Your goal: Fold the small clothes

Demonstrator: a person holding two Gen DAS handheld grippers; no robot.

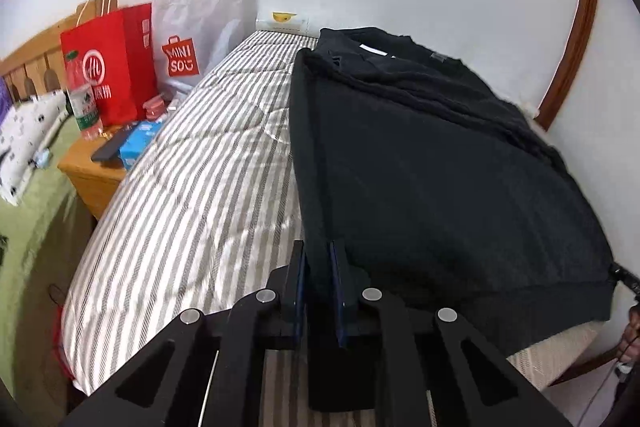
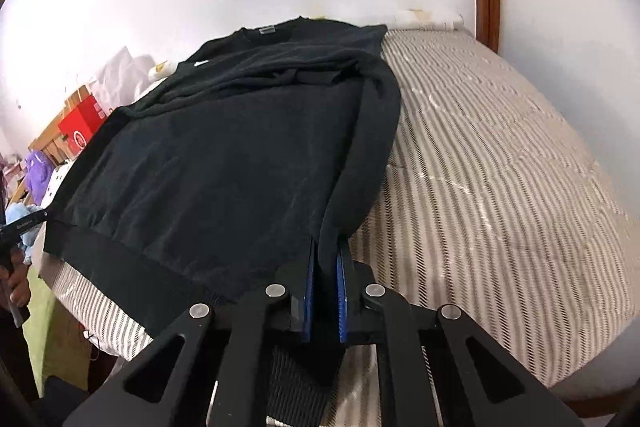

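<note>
Striped bed [image 1: 192, 187], red bag [image 1: 108, 67] aside; both hand-held grippers [image 1: 318, 247] [image 2: 326, 247] pinching black sweater [image 1: 420, 167].

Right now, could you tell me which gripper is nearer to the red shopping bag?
Left. The left gripper pinches the black sweater's hem corner on the bed side facing the red shopping bag; the right gripper pinches the opposite hem corner, a sweater's width farther away.
</note>
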